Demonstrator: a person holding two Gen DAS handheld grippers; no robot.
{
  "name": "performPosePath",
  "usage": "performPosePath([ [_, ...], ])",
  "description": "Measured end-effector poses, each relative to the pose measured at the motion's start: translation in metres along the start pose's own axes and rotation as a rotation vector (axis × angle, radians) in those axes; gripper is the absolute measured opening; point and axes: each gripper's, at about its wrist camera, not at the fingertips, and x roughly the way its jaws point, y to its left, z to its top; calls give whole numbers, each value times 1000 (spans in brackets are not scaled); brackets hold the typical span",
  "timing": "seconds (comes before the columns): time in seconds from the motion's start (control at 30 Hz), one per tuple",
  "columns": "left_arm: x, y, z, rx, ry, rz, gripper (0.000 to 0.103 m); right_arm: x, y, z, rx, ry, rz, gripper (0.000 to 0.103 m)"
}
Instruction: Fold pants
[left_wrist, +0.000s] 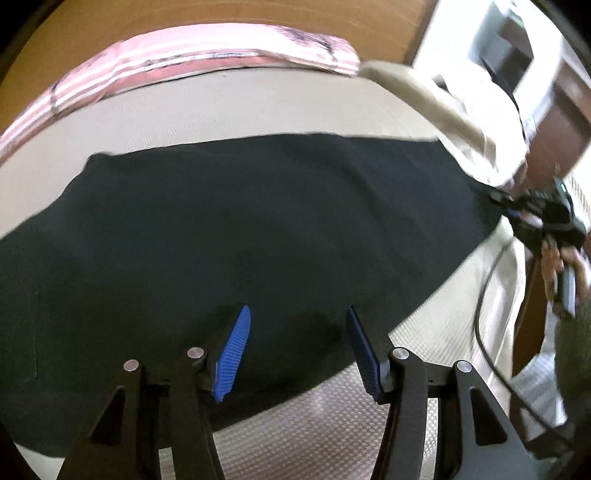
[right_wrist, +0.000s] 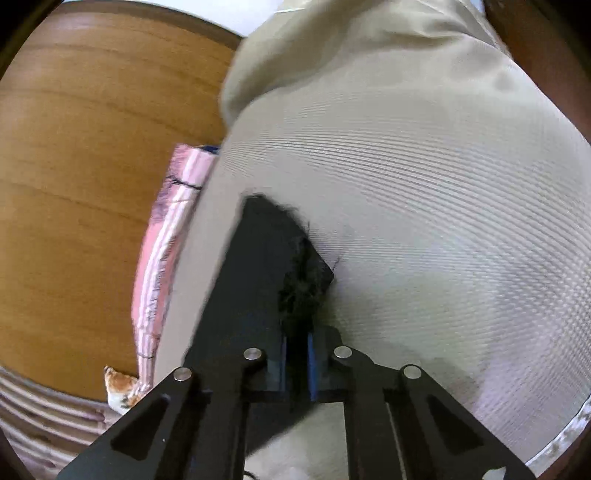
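- Now closing in: the right gripper (right_wrist: 295, 365) is pinching a frayed corner of the black pants (right_wrist: 269, 258), its blue pads pressed together on the cloth near one end of the garment.
- Meanwhile the left gripper (left_wrist: 295, 350) is hanging over the pants (left_wrist: 240, 229) with its jaws standing apart, nothing between the blue pads (left_wrist: 232, 354), just above the garment's near hem.
- Spreading outward, the pants are lying flat across the middle of the beige textured bedcover (left_wrist: 221, 107), running from its left side toward the right edge, where the person's hand (left_wrist: 561, 258) is working the other tool.
- Beyond them, a pink striped cloth (left_wrist: 207, 55) is lining the far edge against a wooden headboard (right_wrist: 92, 166), and a rumpled beige sheet (left_wrist: 443, 107) is bunching at the far right corner.
- Judging by this, the gripping step before a fold is under way: one end is secured, the other not yet.
- Next, the left jaws probably need lowering onto the near hem and closing, before both ends are lifted together and carried over.
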Motion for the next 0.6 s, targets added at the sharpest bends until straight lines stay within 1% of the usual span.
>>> performPosePath([
  [0.1,-13,23,1,-93,-28,-14,55,2,39,0,-59,20,60,9],
  [0.2,-28,43,1,-150,-62,8,56,15,91,-5,-150,68,116,9],
  [0.3,-44,63,-3,-199,-95,32,57,34,130,-24,-213,132,157,9],
  [0.37,-53,77,-8,-234,-116,39,57,52,157,-42,-259,190,187,9],
  [0.43,-63,89,-12,-267,-133,43,57,73,185,-69,-302,263,220,9],
  [0.5,-72,99,-16,-289,-155,49,57,86,203,-93,-339,313,240,9],
  [0.53,-76,103,-18,-297,-161,52,57,97,216,-111,-367,357,255,9],
  [0.6,-84,113,-22,-323,-176,50,57,109,230,-138,-400,418,271,9],
])
